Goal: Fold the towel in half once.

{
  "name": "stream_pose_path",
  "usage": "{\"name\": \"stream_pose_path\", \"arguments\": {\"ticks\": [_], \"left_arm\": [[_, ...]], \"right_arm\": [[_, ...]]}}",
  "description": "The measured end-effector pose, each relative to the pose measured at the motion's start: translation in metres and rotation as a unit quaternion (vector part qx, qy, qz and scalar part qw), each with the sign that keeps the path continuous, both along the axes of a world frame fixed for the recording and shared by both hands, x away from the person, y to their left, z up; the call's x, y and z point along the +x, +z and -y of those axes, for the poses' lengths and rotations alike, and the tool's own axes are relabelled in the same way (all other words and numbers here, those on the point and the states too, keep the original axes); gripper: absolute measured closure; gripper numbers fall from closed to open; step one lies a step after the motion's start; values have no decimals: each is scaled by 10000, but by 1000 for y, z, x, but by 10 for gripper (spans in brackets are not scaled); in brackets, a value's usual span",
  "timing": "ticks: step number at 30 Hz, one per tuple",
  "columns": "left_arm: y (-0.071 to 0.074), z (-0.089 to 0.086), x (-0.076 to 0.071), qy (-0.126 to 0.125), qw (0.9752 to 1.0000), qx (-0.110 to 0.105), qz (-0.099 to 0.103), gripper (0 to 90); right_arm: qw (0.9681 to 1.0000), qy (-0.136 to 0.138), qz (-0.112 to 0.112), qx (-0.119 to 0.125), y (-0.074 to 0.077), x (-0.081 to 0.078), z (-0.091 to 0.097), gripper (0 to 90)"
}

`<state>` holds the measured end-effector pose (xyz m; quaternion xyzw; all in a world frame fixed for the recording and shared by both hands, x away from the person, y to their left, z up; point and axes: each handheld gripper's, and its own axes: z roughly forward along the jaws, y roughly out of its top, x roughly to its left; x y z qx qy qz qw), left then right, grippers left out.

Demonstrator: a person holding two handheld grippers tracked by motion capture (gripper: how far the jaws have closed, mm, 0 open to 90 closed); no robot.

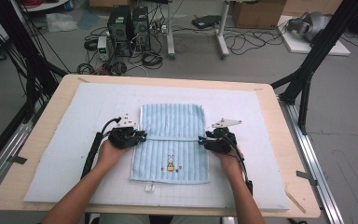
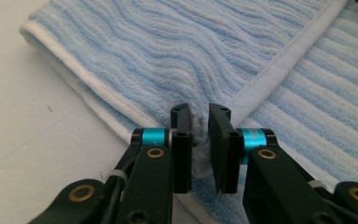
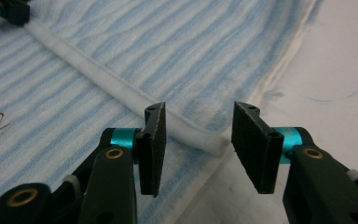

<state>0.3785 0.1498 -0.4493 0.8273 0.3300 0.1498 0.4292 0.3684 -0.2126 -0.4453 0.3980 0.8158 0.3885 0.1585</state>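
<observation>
Left gripper (image 2: 200, 140) jaws pinching towel (image 1: 172, 140) hem; right gripper (image 3: 198, 149) jaws spread astride it.

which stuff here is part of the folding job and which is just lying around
In the job:
- blue striped towel
- left hand-held gripper, pinching the towel's corner
- right hand-held gripper, open around the folded edge

Lying about:
- computer towers
- floor cables
- cardboard box

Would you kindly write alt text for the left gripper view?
The left gripper pinches the white hem of a folded blue striped towel, cloth bunched between its nearly closed black jaws. The towel lies on a white mat.
</observation>
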Motion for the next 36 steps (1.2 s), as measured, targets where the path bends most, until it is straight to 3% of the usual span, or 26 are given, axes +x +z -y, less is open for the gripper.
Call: {"name": "stream_pose_path", "arguments": {"ticks": [2, 6, 10, 16, 25, 36], "left_arm": [[0, -2, 1, 14, 9999, -112, -62, 807], [2, -7, 1, 47, 9992, -377, -109, 808], [7, -10, -1, 54, 9984, -550, -63, 809], [17, -18, -7, -12, 9963, -863, -57, 809], [20, -28, -34, -142, 9939, -1091, -65, 808], [16, -29, -67, -371, 9933, -1088, -85, 800]], "right_arm": [[9998, -12, 116, -172, -2, 1, -3, 662], [9995, -14, 180, -265, -1, -1, -1, 817], [9991, 54, 309, -283, 3, -4, -3, 824], [9989, 141, 438, -39, 15, -13, 1, 824], [9982, 368, 472, 37, 26, -35, 2, 824], [9978, 523, 387, 101, 26, -71, 8, 824]]}}
